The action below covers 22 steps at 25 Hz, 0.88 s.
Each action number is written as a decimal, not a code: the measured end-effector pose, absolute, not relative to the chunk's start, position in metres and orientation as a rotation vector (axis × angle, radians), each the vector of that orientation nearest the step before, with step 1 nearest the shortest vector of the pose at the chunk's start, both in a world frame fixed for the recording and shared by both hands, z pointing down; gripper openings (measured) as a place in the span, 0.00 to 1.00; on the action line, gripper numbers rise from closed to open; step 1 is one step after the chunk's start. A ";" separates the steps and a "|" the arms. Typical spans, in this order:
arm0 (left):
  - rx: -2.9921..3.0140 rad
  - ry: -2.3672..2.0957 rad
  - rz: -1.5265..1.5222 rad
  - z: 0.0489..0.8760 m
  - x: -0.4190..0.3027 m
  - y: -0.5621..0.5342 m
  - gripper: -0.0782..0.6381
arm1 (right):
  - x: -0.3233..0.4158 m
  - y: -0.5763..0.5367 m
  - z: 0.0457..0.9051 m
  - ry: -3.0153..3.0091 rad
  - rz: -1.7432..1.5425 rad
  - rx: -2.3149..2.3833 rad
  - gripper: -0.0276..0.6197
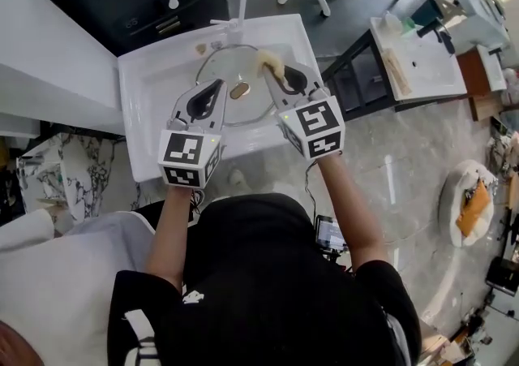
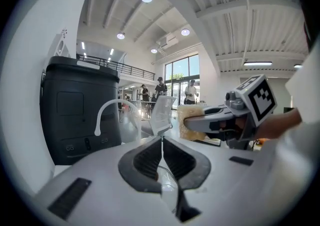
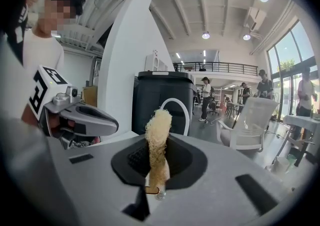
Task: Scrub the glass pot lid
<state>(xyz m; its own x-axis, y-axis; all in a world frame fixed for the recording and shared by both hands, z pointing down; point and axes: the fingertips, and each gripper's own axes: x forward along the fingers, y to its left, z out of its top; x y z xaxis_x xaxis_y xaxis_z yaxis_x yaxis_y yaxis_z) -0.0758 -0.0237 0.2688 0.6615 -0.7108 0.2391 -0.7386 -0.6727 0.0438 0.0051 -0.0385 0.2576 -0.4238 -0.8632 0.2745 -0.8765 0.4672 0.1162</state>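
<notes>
Your left gripper (image 1: 214,87), jaws clamped on the glass pot lid (image 1: 247,64) at its rim, must hold steady while your right gripper (image 1: 284,78), pinching the scrub pad (image 1: 272,64), rubs lightly.

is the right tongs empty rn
No, the right tongs are clamped on a tan fibrous scrubber that sticks up from between them.
</notes>
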 end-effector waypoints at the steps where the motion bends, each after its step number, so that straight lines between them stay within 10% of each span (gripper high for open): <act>1: 2.746 -1.214 0.287 0.262 -0.076 -0.023 0.13 | 0.006 -0.037 0.251 -2.432 0.051 1.487 0.08; 22: 2.819 -1.489 0.082 0.167 -0.050 0.070 0.13 | 0.042 0.064 0.172 -2.532 -0.097 1.499 0.08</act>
